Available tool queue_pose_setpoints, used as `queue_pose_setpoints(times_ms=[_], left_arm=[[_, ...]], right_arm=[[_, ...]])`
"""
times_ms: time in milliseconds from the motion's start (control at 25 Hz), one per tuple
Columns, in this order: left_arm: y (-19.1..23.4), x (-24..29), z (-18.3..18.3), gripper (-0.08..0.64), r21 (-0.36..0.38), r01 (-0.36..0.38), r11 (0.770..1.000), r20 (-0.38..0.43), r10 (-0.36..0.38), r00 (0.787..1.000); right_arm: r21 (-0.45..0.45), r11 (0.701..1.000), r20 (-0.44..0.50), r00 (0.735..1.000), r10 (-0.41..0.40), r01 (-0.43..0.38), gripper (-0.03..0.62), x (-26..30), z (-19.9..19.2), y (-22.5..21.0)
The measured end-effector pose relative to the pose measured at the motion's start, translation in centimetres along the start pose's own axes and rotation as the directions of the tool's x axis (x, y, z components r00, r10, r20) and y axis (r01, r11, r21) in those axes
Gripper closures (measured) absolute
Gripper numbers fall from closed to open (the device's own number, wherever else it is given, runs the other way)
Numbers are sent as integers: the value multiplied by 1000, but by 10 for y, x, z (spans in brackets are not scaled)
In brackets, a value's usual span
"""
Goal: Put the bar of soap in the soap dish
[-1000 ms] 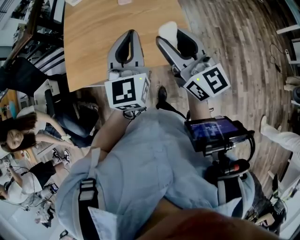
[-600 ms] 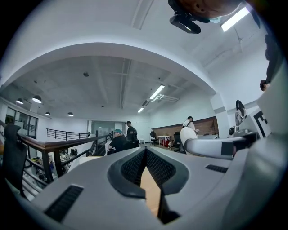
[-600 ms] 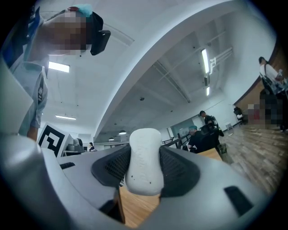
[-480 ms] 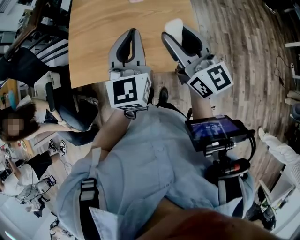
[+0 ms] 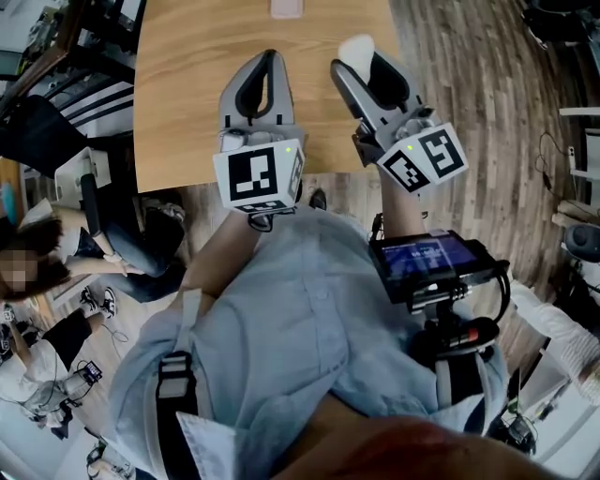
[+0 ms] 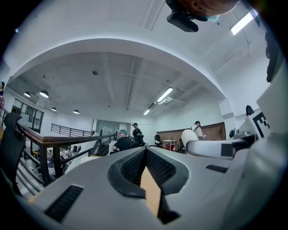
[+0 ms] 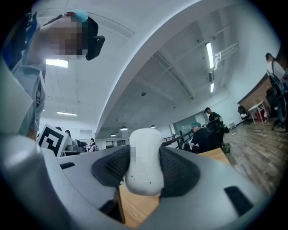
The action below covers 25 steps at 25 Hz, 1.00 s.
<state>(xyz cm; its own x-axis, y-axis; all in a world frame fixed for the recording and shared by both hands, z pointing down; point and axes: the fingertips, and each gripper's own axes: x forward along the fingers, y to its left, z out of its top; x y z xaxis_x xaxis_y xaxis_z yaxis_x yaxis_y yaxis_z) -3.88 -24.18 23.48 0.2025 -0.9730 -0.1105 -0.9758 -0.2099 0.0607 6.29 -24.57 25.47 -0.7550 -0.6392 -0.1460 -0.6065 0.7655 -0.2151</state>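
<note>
My right gripper [image 5: 361, 58] is shut on a white bar of soap [image 5: 353, 51], which stands up between its jaws over the wooden table [image 5: 187, 84]; in the right gripper view the soap [image 7: 143, 161] fills the middle of the gripper [image 7: 144, 168]. My left gripper [image 5: 267, 67] hovers over the table beside it, shut with nothing between its tips [image 6: 145, 155]. A pale pink object [image 5: 285, 7], cut off by the top edge, lies at the table's far side; I cannot tell what it is.
The table's near edge runs just in front of both grippers. Wooden floor [image 5: 487, 103] lies to the right. Chairs and seated people [image 5: 37, 272] are at the left. A handheld screen [image 5: 427, 258] hangs at my waist.
The view has shifted forward, so more of the table shows and the pale object at its far edge has come into sight. Both grippers keep their hold and posture.
</note>
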Motion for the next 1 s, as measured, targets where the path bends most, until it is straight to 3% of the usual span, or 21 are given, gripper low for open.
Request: queue_pose_setpoints(times_ms=[320,720,1000], left_arm=[[84,101,-29,554,-44,-10,999,-50,7,999],[70,112,-10,554,48,6,999,51,-8,999],[132,172,-85,554,1,5,1000,-61,-5,998]], right_arm=[[36,999,-56,998,-18,20,388,119,-25,-60],[0,998,-8,998,-60,60,388,118,1,-85],[40,993,-99,989,-110,114,388,197,-65,-135]])
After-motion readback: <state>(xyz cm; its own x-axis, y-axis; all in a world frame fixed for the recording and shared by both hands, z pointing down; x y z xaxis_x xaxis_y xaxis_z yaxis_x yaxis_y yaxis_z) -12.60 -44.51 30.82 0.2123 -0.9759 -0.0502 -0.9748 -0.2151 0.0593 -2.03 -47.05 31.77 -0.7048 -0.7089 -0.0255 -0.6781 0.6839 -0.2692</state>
